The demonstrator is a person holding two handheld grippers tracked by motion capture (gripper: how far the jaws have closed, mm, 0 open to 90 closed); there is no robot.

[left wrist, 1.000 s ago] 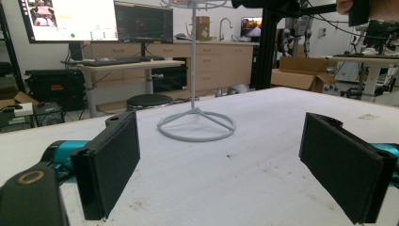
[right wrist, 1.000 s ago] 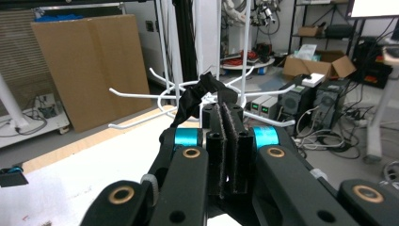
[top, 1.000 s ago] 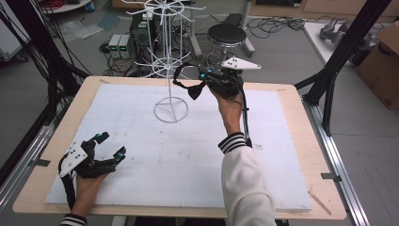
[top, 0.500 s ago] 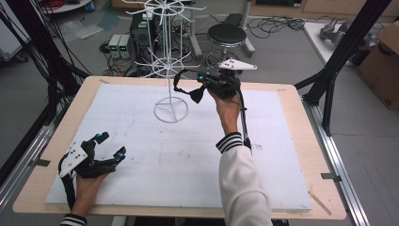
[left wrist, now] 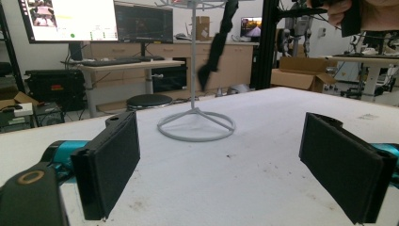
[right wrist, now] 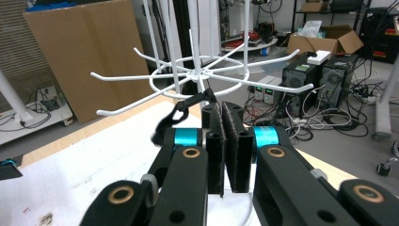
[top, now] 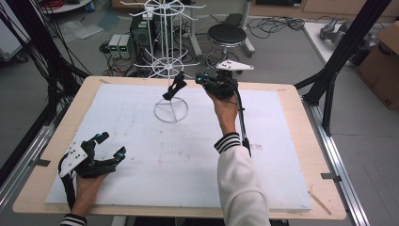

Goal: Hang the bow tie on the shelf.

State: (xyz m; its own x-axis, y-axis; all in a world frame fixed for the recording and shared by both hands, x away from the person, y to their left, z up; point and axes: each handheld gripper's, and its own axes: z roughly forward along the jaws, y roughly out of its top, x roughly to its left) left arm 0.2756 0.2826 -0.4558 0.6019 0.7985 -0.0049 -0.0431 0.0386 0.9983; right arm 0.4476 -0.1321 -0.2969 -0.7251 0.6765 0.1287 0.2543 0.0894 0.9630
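A white wire rack [top: 171, 112] stands on the white mat [top: 282, 141] at the table's back middle. A black strap [top: 173, 88] hangs tilted from one hook of its lower ring; it also shows as a black strap [left wrist: 216, 47] beside the pole, and in the right gripper view as the strap [right wrist: 176, 117] under the ring [right wrist: 197, 75]. My right gripper [top: 200, 77] is held in the air just right of the strap, shut, with nothing seen between its pads [right wrist: 237, 141]. My left gripper [top: 111, 144] rests open on the mat at the near left, its pads [left wrist: 113, 160] wide apart and pointing at the rack base [left wrist: 195, 127].
The wooden table edge [top: 301, 117] frames the mat. Behind the table on the floor are a black stool [top: 227, 34] and computer boxes [top: 141, 28]. Black frame posts [top: 339, 61] and a cardboard box [top: 383, 56] stand at the right.
The strap, which reached to the right gripper's tips before, now hangs steeper on the rack with a gap to the gripper. The right hand shifted slightly left. The left gripper stayed put.
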